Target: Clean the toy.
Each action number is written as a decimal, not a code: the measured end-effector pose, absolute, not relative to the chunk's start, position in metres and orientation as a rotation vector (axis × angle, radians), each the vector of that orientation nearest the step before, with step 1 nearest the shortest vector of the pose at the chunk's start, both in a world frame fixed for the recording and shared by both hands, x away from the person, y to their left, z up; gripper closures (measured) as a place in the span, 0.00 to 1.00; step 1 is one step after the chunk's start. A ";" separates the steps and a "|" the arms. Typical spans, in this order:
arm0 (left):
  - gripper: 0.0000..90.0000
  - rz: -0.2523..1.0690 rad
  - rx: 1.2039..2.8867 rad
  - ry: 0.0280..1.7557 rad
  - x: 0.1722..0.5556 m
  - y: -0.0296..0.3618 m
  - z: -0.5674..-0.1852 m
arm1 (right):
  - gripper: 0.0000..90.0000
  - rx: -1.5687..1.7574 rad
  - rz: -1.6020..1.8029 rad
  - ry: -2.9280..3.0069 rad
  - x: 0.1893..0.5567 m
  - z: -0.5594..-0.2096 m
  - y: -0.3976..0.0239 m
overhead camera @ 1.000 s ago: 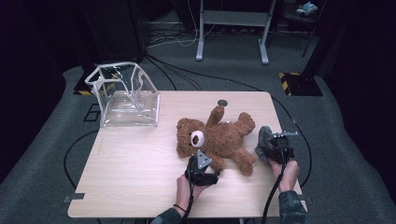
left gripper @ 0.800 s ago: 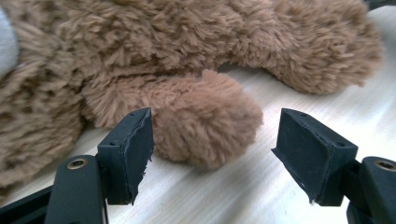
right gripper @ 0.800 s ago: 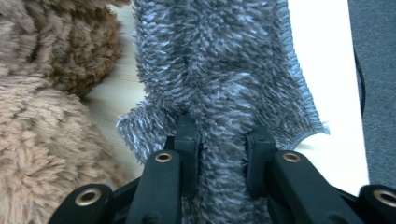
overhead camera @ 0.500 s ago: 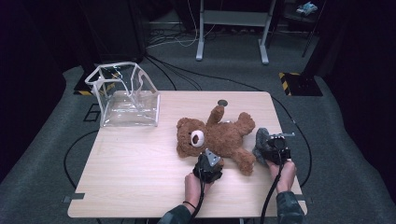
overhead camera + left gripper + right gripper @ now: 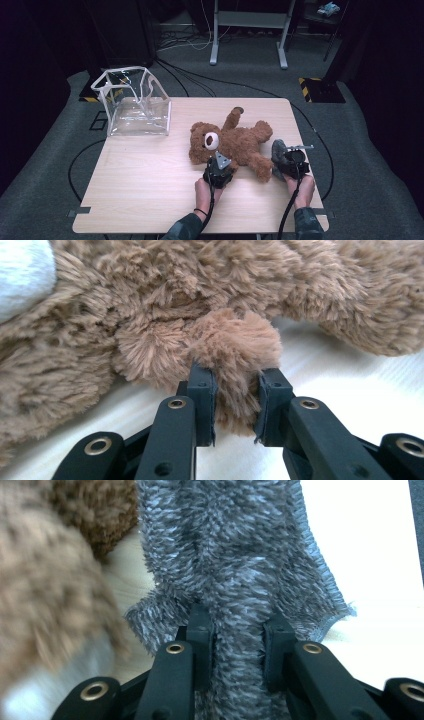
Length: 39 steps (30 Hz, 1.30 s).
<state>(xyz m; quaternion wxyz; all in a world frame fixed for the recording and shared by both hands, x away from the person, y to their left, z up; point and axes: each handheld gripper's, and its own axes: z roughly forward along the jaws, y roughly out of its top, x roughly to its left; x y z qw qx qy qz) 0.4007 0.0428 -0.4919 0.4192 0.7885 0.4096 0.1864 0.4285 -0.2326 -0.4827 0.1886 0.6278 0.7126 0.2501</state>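
Note:
A brown teddy bear [image 5: 235, 142] lies on its back in the middle of the wooden table [image 5: 140, 190], white muzzle up. My left gripper [image 5: 220, 161] is at the bear's near side. In the left gripper view its jaws have just been closing, and the gripper [image 5: 234, 385] is now shut on a furry paw [image 5: 235, 340] pinched between the pads. To the right of the bear, my right gripper [image 5: 281, 154] is shut on a grey fuzzy cloth [image 5: 277, 149]. The right gripper view shows that cloth [image 5: 235, 555] squeezed between the jaws of the gripper [image 5: 239, 625].
A clear plastic bag with white trim [image 5: 135, 102] stands open at the table's far left corner. Cables run over the dark carpet around the table, and a metal stand [image 5: 247, 30] rises behind it. Bare tabletop lies left of the bear.
My left gripper has shifted a little right and forward against the bear, and its jaws have come together on the paw. The right gripper and the grey cloth have stayed put.

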 end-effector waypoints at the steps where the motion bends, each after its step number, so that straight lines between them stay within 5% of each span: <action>1: 0.82 0.464 1.965 1.031 0.402 0.044 -0.489 | 0.80 1.767 0.709 2.000 0.428 -0.483 -0.232; 25: 0.84 0.430 1.857 1.051 0.454 0.048 -0.393 | 0.81 1.636 0.802 2.071 0.407 -0.485 -0.197; 39: 0.83 0.348 1.911 1.105 0.476 0.053 -0.397 | 0.81 1.313 0.990 2.067 0.423 -0.411 -0.115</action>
